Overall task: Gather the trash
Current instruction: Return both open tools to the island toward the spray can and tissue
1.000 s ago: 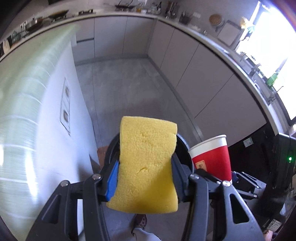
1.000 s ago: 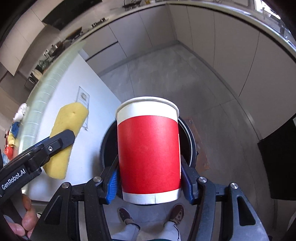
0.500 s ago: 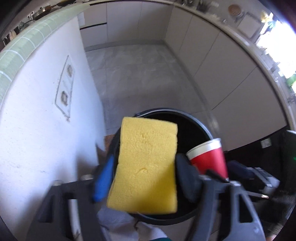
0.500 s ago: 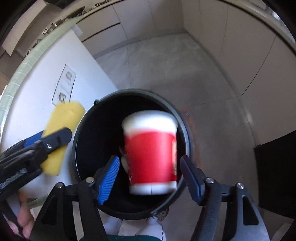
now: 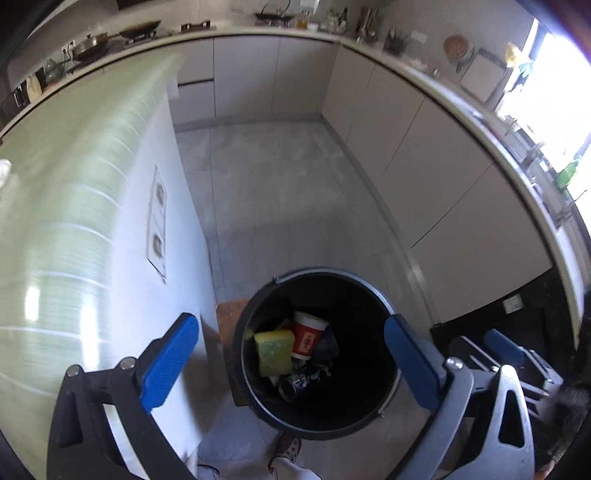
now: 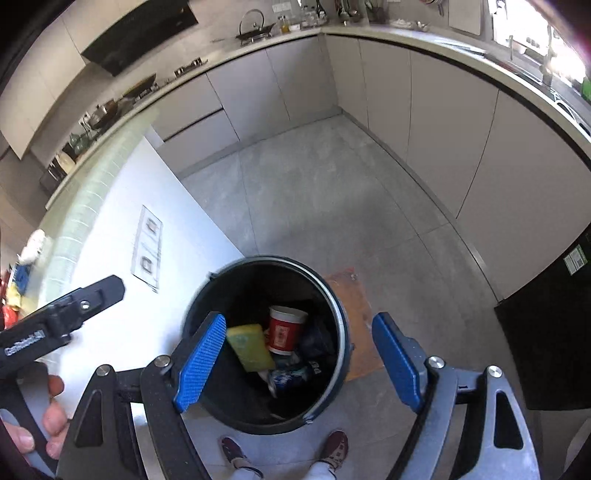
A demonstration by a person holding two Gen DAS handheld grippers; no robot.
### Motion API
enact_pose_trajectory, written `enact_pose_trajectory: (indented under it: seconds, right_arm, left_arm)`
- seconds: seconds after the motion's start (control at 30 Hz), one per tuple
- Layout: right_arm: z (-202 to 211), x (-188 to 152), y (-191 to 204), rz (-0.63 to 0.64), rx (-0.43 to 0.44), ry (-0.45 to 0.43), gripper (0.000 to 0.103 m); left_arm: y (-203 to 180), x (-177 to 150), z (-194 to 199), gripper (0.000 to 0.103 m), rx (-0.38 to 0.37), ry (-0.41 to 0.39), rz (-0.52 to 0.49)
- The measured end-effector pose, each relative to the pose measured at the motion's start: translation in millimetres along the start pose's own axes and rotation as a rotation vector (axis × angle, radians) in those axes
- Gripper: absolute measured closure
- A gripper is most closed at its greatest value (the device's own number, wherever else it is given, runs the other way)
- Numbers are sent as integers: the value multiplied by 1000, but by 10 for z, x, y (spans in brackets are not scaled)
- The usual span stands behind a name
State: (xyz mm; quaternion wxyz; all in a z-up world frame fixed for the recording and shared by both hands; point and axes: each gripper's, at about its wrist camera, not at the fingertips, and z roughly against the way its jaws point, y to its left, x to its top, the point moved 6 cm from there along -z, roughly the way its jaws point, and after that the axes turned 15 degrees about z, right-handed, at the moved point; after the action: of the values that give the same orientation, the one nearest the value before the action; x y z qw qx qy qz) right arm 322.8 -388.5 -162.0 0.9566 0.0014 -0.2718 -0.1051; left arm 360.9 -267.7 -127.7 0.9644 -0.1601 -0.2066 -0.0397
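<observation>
Grey kitchen floor is framing the black bin [image 5: 317, 354], where the sponge [image 5: 274, 350] and red cup [image 5: 308, 338] are now lying at nine o'clock, both grippers' jaws having just been opening, spread empty.

We see a grey tiled floor [image 5: 280, 192] running between pale handleless cabinets [image 6: 443, 110] that wrap around the room's corner. Along the table [image 5: 258, 31] above them sit pans [image 5: 92, 42] and a kettle [image 6: 253, 26], while a white wall panel [image 6: 147, 243] carries two sockets. A brown mat [image 6: 354, 325] lies flat on the floor.
</observation>
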Motion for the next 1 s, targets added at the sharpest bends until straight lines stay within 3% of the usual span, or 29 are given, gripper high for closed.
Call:
enact_pose_trajectory:
  seconds: [0.27,0.4,0.67,0.9,1.0]
  right_arm:
    - [510,288,823,11,52,-76,20]
    - [683,422,1426,42,64,-110,20]
    - [782,648,2888,160,48,-130,20]
    - [744,715,3997,236,53,-156,20]
    - [726,703,4300,260,56,-159,20]
  left_arm:
    - [509,259,1018,2,-56,-101,19]
    - [1143,388,1362,2,38,-188,46]
    - [2353,465,1669,2,165,-275,119]
    - [3164,526,1896,2,221,-325,159]
    - [3442,551,1967,2,240,-337,174]
